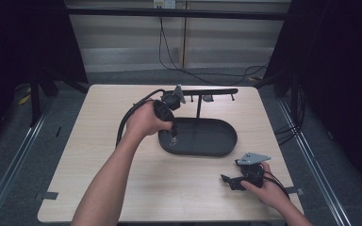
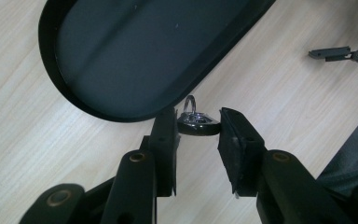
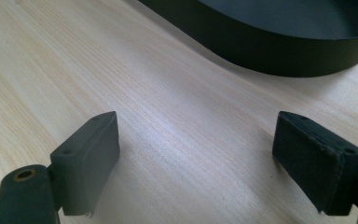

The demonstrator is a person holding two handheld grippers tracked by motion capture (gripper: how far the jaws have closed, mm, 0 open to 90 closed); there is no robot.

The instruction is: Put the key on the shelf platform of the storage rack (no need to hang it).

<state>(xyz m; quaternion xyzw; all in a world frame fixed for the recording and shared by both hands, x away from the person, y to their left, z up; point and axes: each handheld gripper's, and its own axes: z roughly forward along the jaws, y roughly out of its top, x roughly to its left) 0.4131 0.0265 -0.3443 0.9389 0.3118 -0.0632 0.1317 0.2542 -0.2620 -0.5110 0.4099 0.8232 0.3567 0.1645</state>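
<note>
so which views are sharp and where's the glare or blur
High view: dim, dark at the sides, soft detail. Left gripper view: the metal ring between the jaws is sharp with bright glints; the tray is evenly lit. Right gripper view: near jaws slightly soft, pale sheen on the table.

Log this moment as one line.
left gripper: shut on small metal ring piece, at tray rim | right gripper: open, holding nothing, low over table | stand's hanging bar: bare

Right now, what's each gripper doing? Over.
Left gripper shut on ring beside tray rim. Right gripper open, low over table. Nothing in the way.
</note>
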